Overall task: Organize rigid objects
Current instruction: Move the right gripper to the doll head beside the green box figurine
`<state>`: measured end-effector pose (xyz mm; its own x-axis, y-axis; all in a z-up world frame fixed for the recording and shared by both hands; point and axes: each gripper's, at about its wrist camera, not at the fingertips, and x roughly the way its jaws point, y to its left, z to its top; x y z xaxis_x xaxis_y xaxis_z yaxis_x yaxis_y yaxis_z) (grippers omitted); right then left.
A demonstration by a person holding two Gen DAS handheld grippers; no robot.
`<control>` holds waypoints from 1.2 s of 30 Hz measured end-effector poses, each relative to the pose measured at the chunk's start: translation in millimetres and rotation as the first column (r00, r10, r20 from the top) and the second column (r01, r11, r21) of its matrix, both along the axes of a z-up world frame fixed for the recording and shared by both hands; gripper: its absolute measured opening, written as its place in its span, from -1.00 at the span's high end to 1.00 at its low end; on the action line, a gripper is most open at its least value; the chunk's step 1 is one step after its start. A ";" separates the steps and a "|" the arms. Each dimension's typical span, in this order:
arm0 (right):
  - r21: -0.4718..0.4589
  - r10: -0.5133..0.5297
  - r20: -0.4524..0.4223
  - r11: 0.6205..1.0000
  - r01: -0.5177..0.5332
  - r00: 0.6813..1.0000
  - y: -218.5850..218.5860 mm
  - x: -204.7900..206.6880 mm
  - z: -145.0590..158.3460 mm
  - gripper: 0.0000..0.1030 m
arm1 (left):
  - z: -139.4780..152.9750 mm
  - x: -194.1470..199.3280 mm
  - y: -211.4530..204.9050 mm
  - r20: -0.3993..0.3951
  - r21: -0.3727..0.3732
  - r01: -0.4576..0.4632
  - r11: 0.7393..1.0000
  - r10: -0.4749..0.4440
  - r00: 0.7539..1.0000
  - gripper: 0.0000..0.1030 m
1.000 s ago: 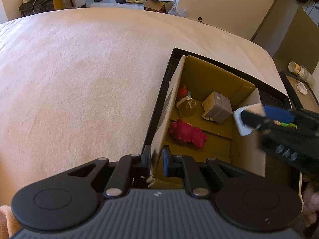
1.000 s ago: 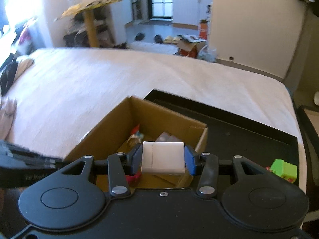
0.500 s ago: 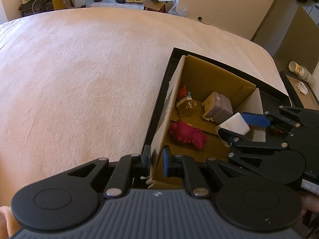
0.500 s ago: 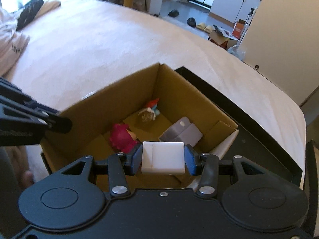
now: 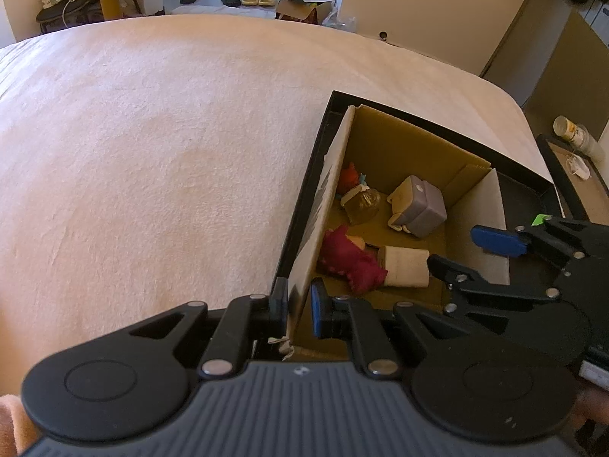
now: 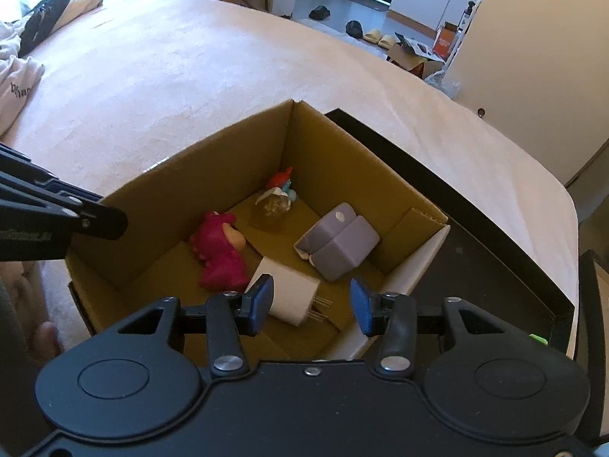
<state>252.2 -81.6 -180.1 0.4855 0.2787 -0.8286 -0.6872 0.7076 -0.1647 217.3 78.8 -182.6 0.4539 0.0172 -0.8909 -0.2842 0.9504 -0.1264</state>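
Four things lie on the floor of the cardboard box [image 6: 198, 175]: a white plug block [image 6: 293, 297] low in the frame's middle, its long axis running upper left to lower right and its metal prongs pointing lower right, touching a red figure [image 6: 220, 255]; a grey block [image 6: 338, 243]; and a small gnome [image 6: 276, 196]. The right gripper [image 6: 311, 306] hangs above with its jaws apart and empty. The left gripper [image 5: 298, 306] is clamped on the box's near wall.

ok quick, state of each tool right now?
Left tool: shut on the cardboard box wall.
Right tool: open, holding nothing; the white charger lies loose in the box.
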 end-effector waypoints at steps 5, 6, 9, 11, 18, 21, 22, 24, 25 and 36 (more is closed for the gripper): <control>0.042 -0.016 0.018 0.999 0.015 1.000 -8.5 -7.3 12.0 0.12 | -0.5 1.5 -3.1 -0.010 0.014 0.003 1.000 -0.003 1.000 0.78; 0.050 -0.022 0.021 0.999 0.021 1.000 -10.8 -7.9 14.5 0.12 | -0.5 1.8 -3.9 -0.011 0.018 0.004 1.000 -0.004 1.000 0.78; 0.084 -0.044 0.019 0.996 0.042 0.999 -20.3 -8.7 21.6 0.10 | -0.1 1.3 -5.5 -0.012 0.027 0.008 1.000 -0.008 1.000 0.78; 0.103 -0.050 0.010 0.993 0.049 0.999 -25.2 -7.9 23.9 0.10 | 0.1 0.9 -5.9 -0.012 0.034 0.011 0.999 -0.010 1.000 0.78; 0.144 -0.079 0.022 0.987 0.075 0.997 -40.9 -10.7 29.8 0.00 | -1.1 3.4 -9.9 -0.028 0.060 0.012 0.998 -0.010 1.000 0.78; 0.152 -0.096 0.024 0.984 0.091 0.995 -48.7 -9.3 30.0 -0.02 | -0.1 4.0 -12.3 -0.030 0.067 0.006 0.998 -0.004 1.000 0.78; 0.156 -0.103 0.023 0.983 0.098 0.994 -51.7 -8.4 30.3 -0.06 | 0.4 4.2 -13.3 -0.032 0.073 0.006 0.997 -0.003 0.999 0.78; 0.163 -0.120 0.031 0.980 0.113 0.992 -57.4 -7.7 31.4 -0.15 | 0.7 4.4 -15.3 -0.039 0.085 0.006 0.996 -0.002 0.999 0.78; 0.168 -0.129 0.038 0.978 0.120 0.991 -60.6 -7.8 32.1 -0.25 | 0.5 4.7 -15.7 -0.044 0.091 0.005 0.996 -0.002 0.999 0.78; 0.213 -0.222 0.054 0.955 0.206 0.974 -94.4 -4.4 31.3 -0.51 | 1.8 5.3 -21.5 -0.065 0.128 0.012 0.992 -0.004 0.998 0.78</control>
<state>247.8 -176.0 -148.8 0.6119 0.3209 -0.7229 -0.5071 0.8606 -0.0472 222.6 57.3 -180.8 0.3959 0.1297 -0.9091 -0.2803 0.9598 0.0149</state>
